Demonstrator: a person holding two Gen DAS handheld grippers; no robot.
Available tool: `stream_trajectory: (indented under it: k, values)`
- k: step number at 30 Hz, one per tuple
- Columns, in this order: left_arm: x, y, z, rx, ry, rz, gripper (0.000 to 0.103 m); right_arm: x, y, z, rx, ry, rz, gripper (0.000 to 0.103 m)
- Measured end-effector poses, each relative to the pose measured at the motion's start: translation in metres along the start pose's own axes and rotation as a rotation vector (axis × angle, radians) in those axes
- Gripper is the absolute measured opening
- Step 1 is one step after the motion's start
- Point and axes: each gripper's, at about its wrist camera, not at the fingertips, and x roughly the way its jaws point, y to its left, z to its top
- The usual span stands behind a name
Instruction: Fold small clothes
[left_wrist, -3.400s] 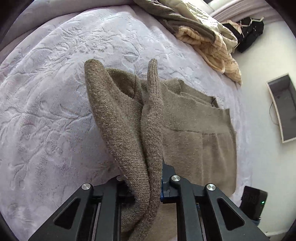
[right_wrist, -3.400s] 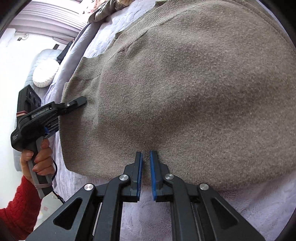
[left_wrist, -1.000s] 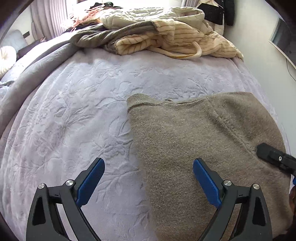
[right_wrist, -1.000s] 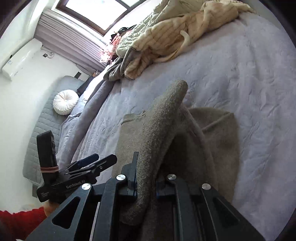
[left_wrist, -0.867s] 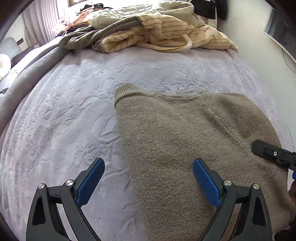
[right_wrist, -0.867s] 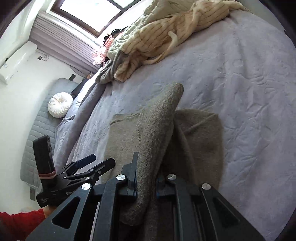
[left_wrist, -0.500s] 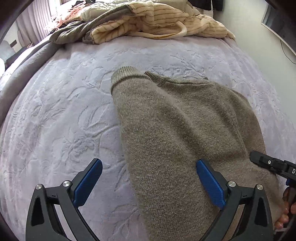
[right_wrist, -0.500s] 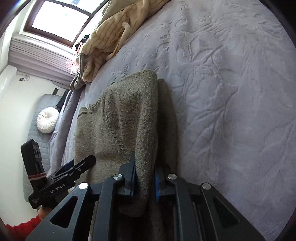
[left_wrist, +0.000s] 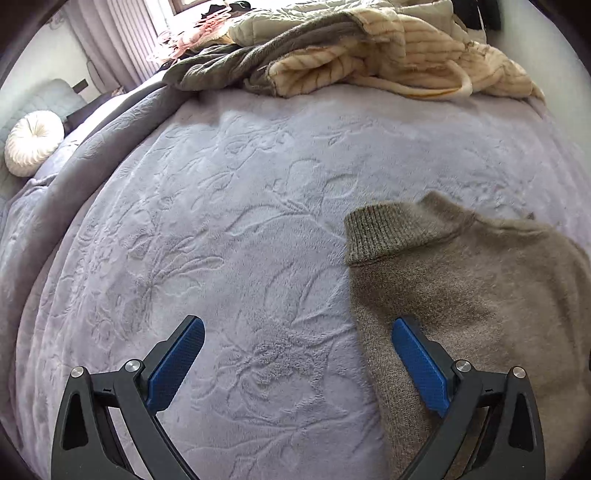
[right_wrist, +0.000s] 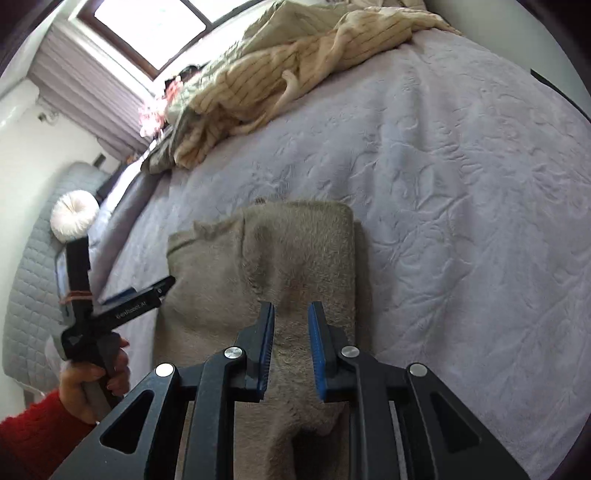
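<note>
Right gripper (right_wrist: 291, 321): we find its blue pads slightly apart over the sweater's folded sleeve; fabric lies between them, but the pads do not press on it. Its jaws have just been closing a little.
Left gripper (left_wrist: 297, 334): we find it spread wide, holding nothing; one pad sits over the bare bedspread, the other over the sweater's edge.
Sweater (left_wrist: 480, 295): we note it lies flat on the bedspread, folded narrow, ribbed cuff at the near corner in the left wrist view.
Bedspread (left_wrist: 240, 221): pale lilac, embossed with flowers.
Left hand (right_wrist: 86, 380): red sleeve, gripping the handle.
Far end: we record a heap of striped clothes (left_wrist: 369, 59) and a round white cushion (left_wrist: 31, 142).
</note>
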Motion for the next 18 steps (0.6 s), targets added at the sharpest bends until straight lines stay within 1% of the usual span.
stream_trajectory:
  k: [1, 2, 4, 5, 6, 7, 8, 9, 11, 13, 14, 15, 16, 17, 18]
  values:
    - [0.002, 0.003, -0.001, 0.0, -0.005, 0.001, 0.102, 0.011, 0.0, -0.004, -0.042, 0.018, -0.028, 0.011]
    - [0.002, 0.008, -0.001, -0.01, 0.004, -0.007, 0.102, 0.014, -0.002, -0.008, -0.07, 0.008, -0.034, 0.011]
    - [-0.004, 0.017, 0.002, -0.022, 0.014, -0.021, 0.102, 0.004, -0.01, -0.011, -0.052, -0.01, -0.037, 0.011]
    - [-0.009, 0.023, 0.002, -0.017, 0.013, -0.022, 0.102, -0.003, -0.016, -0.012, -0.021, -0.012, -0.051, 0.018]
    - [-0.015, 0.028, 0.001, -0.009, 0.017, -0.033, 0.102, -0.012, -0.025, -0.017, 0.028, -0.01, -0.048, 0.023]
    - [-0.021, 0.033, -0.002, -0.006, 0.023, -0.059, 0.102, -0.02, -0.034, -0.021, 0.082, -0.007, -0.011, 0.035]
    - [-0.029, 0.037, -0.006, -0.006, 0.03, -0.106, 0.102, -0.029, -0.042, -0.028, 0.139, -0.005, 0.04, 0.042]
    - [-0.036, 0.04, -0.009, -0.005, 0.034, -0.138, 0.102, -0.041, -0.049, -0.037, 0.191, -0.013, 0.092, 0.043]
    - [-0.052, 0.038, -0.018, 0.014, 0.032, -0.188, 0.102, -0.06, -0.051, -0.052, 0.235, -0.037, 0.165, 0.043]
    - [-0.068, 0.031, -0.024, 0.037, 0.022, -0.221, 0.102, -0.071, -0.044, -0.066, 0.24, -0.04, 0.237, 0.043]
    - [-0.075, 0.025, -0.028, 0.043, 0.021, -0.241, 0.102, -0.072, -0.038, -0.069, 0.229, -0.028, 0.26, 0.043]
    - [-0.08, 0.017, -0.032, 0.051, 0.028, -0.265, 0.102, -0.069, -0.031, -0.072, 0.21, -0.001, 0.265, 0.043]
    - [-0.083, 0.01, -0.036, 0.061, 0.036, -0.277, 0.102, -0.063, -0.024, -0.073, 0.195, 0.028, 0.25, 0.043]
    - [-0.087, 0.002, -0.041, 0.075, 0.045, -0.283, 0.102, -0.055, -0.016, -0.074, 0.178, 0.055, 0.224, 0.031]
    - [-0.089, -0.007, -0.048, 0.091, 0.052, -0.285, 0.102, -0.052, -0.011, -0.076, 0.161, 0.07, 0.194, 0.016]
